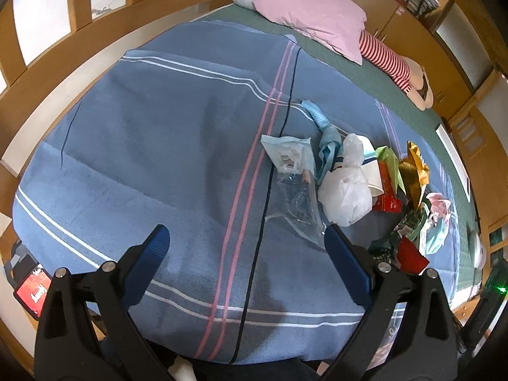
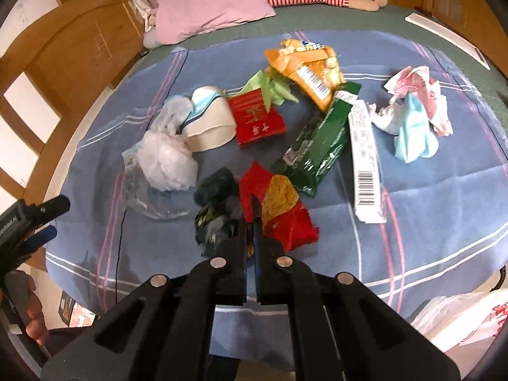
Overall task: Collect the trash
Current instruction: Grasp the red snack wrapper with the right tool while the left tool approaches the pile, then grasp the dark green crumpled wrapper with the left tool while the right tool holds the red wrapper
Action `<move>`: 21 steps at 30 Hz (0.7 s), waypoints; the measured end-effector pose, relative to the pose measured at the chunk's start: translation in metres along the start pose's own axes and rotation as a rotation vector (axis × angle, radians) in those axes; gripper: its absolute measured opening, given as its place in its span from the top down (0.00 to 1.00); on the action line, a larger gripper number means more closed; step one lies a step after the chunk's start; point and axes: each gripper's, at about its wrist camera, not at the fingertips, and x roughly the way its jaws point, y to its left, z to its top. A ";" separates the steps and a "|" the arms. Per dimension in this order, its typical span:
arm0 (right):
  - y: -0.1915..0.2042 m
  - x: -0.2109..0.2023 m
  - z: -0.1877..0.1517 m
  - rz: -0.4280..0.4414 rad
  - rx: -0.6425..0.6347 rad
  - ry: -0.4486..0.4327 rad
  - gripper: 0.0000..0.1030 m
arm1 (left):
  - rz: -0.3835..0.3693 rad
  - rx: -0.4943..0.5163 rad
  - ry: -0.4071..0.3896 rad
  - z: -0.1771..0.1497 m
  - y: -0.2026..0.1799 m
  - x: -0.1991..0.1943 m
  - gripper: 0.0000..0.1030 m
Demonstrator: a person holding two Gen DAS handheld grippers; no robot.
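Red wrapper [image 2: 279, 219] | pinched between right gripper [image 2: 253, 222] jaws

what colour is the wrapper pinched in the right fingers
Red with a yellow-gold patch: the wrapper shows best in the right wrist view.

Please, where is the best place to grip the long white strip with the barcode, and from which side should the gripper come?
Probably the near end of the long white barcode strip, beside the barcode: it lies flat on the blue blanket, pointing toward the camera, with bare cloth around that end. Come from above, jaws across its narrow width; the far end sits against the green wrapper.
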 end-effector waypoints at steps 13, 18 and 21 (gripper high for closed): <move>-0.020 -0.023 0.008 -0.026 0.087 -0.088 0.36 | -0.081 -0.077 0.023 0.004 0.016 0.004 0.06; -0.022 0.022 0.017 -0.113 0.042 0.020 0.36 | -0.104 -0.117 0.046 0.003 0.020 0.010 0.06; -0.010 0.049 0.009 -0.153 -0.047 0.082 0.50 | -0.132 -0.121 0.065 0.003 0.018 0.015 0.06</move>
